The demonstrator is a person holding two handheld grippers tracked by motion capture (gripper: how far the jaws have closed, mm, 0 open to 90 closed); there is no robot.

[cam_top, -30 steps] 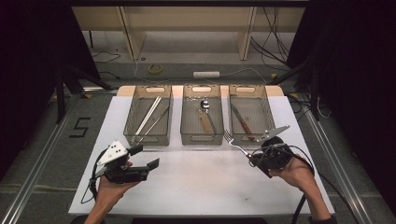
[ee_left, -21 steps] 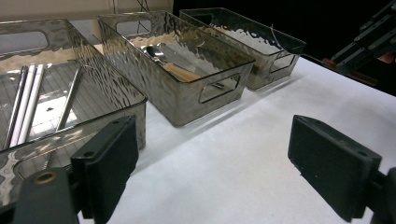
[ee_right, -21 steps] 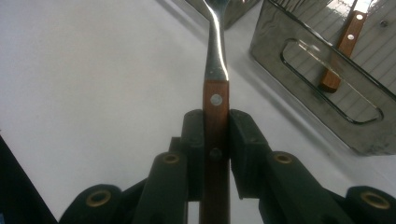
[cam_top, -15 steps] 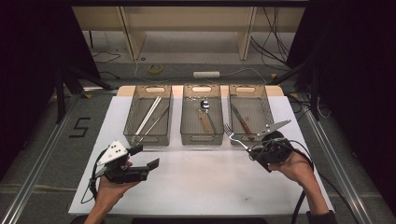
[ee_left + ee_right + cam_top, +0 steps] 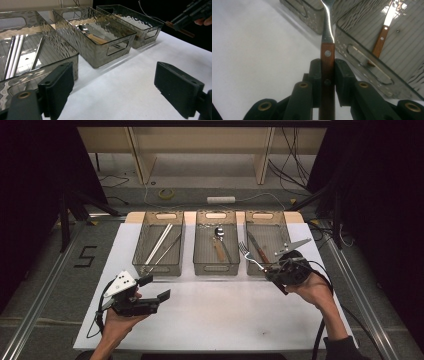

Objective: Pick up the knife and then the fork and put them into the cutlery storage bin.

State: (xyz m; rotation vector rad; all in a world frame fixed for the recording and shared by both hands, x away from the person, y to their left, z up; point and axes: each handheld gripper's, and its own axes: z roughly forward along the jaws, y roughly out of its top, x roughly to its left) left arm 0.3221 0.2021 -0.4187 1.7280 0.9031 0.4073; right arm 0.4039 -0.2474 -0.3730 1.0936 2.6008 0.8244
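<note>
White sheeting covers the worktop (image 5: 210, 320), dark curtains either side, cables on the far floor; three smoky clear plastic bins (image 5: 216, 245) line the far edge; left tool (image 5: 152, 289) hovers near, jaws apart, empty; right tool (image 5: 270, 271) clamps a wooden-handled steel fork (image 5: 327, 60) beside the right bin (image 5: 267, 240); next, likely, lift the fork over that bin's rim and release.

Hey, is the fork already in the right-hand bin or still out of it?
Still out. The right gripper holds the fork by its wooden handle, raised over the near rim of the right bin; its tines point toward the middle bin.
</note>
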